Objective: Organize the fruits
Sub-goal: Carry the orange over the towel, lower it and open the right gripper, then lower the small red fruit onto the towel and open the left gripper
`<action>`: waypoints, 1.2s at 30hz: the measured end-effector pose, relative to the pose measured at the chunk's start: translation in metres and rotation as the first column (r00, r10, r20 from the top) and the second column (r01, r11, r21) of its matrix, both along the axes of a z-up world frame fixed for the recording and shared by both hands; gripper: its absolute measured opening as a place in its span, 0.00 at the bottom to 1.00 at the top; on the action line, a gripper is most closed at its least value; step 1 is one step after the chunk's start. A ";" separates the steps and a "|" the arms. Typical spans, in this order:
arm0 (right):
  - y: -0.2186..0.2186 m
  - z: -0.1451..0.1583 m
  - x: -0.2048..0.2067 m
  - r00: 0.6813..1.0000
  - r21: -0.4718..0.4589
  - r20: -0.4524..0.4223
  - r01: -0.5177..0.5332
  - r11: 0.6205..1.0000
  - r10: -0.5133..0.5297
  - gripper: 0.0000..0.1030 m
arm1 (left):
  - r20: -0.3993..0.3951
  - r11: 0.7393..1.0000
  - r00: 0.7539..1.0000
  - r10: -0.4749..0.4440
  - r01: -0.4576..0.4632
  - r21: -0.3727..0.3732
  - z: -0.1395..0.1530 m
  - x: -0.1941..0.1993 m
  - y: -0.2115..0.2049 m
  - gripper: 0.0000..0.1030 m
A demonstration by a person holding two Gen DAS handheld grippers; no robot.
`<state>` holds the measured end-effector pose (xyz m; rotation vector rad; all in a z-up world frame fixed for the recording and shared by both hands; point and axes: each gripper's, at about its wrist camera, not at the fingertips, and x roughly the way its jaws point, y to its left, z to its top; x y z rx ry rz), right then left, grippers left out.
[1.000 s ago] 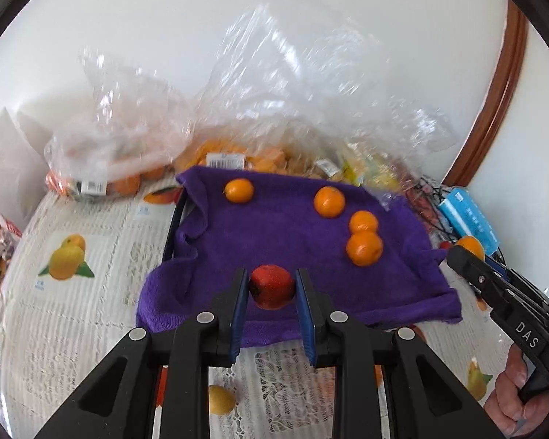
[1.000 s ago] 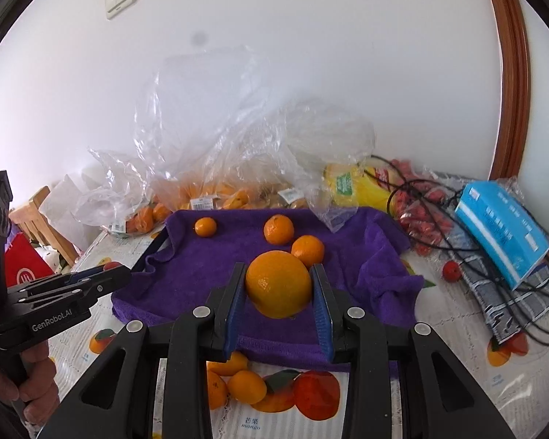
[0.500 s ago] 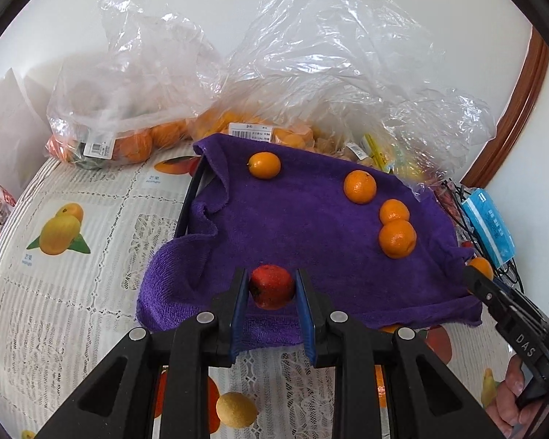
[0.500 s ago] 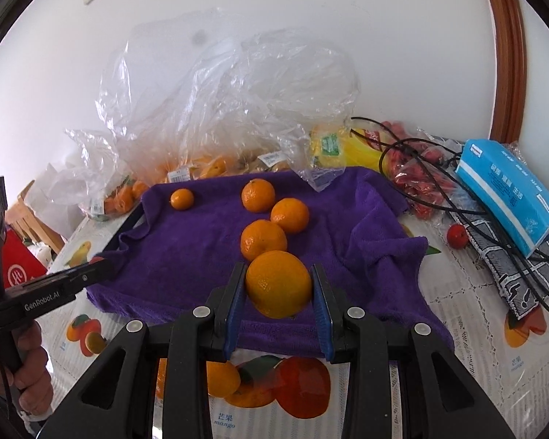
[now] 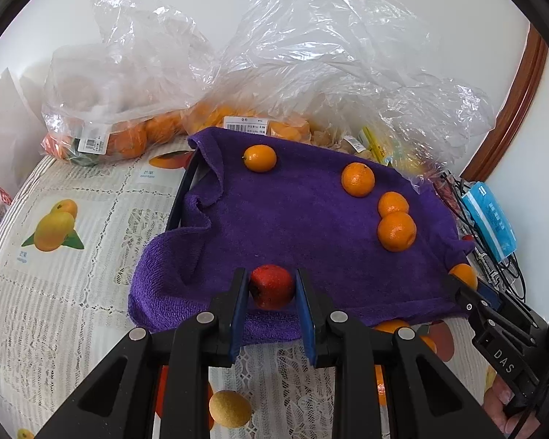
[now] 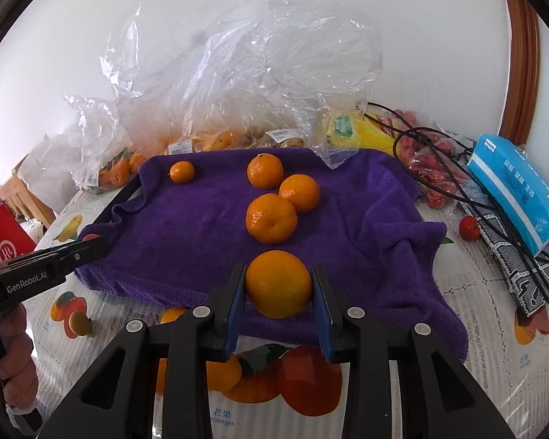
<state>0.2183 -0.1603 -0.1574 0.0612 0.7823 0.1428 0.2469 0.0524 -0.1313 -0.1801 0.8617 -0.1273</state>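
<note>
My left gripper (image 5: 271,287) clamps a small red round fruit (image 5: 272,285); my right gripper (image 6: 279,285) clamps a large orange citrus (image 6: 278,283), both over the near edge of the purple terry towel (image 5: 303,226).

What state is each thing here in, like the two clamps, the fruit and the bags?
Left gripper: shut on a small red fruit.
Right gripper: shut on a large orange.
Purple towel: spread out, rumpled at its edges.
Four oranges: lying loose on the towel.
Clear plastic bags: open, crumpled, fruit inside.
Blue tissue pack: lying on black cables.
</note>
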 end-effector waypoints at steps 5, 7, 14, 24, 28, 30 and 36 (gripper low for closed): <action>0.002 -0.003 0.000 1.000 -0.011 -0.007 -0.006 1.000 0.006 0.33 | -0.010 1.000 1.000 -0.006 0.006 -0.001 -0.003 0.001 -0.001 0.24; 0.002 -0.003 0.000 1.000 -0.016 -0.007 -0.007 1.000 0.007 0.33 | -0.009 1.000 1.000 -0.008 0.008 0.006 -0.003 0.001 -0.002 0.24; 0.002 -0.003 0.001 1.000 -0.023 -0.007 -0.005 1.000 0.005 0.33 | -0.014 1.000 1.000 -0.009 0.009 0.009 -0.004 0.002 -0.003 0.24; 0.004 -0.002 0.000 1.000 -0.041 0.001 -0.008 0.999 0.008 0.33 | -0.006 1.000 1.000 -0.021 0.021 -0.001 -0.003 0.000 -0.005 0.24; 0.003 -0.001 -0.001 1.000 -0.037 0.002 -0.006 0.999 0.006 0.35 | 0.000 1.000 1.000 -0.025 0.025 -0.005 -0.004 0.000 -0.005 0.24; 0.003 -0.002 -0.001 1.000 -0.033 -0.003 -0.006 0.999 0.006 0.37 | 0.002 1.000 1.000 -0.025 0.025 -0.008 -0.005 0.000 -0.006 0.24; 0.003 -0.002 -0.002 1.000 -0.038 0.002 -0.008 0.999 0.009 0.39 | 0.013 1.000 1.000 -0.028 0.028 0.006 -0.006 0.000 -0.008 0.24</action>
